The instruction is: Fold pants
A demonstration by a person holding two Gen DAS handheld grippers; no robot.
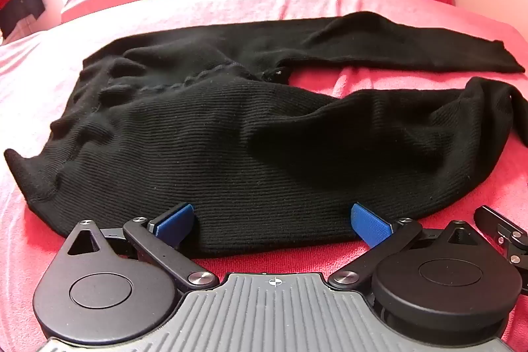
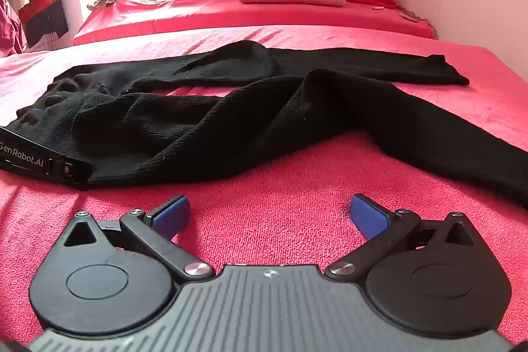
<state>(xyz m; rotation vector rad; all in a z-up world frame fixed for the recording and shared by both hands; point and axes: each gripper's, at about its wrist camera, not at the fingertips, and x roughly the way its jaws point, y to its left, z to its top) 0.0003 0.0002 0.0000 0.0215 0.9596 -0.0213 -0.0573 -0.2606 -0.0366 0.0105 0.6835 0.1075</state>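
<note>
We judge the task barely begun: the pants [image 1: 231, 127] lie spread and rumpled across the bed [image 1: 231, 2], both legs apart and running toward the right of the frame, with no fold made that we can see. All the folding seems to be left. In the left wrist view the left gripper [image 1: 272, 225] stands with its jaws fully spread and nothing clamped; the near hem of the pants fills the lower middle of the frame and reaches down between the blue pads [image 1: 368, 221], though we cannot tell if they touch the cloth. In the right wrist view the right gripper [image 2: 270, 215] is likewise wide apart and empty, over bare bedcover at lower centre; the pants [image 2: 198, 127] lie above it in mid-frame, near but apart, one leg trailing to the right edge.
</note>
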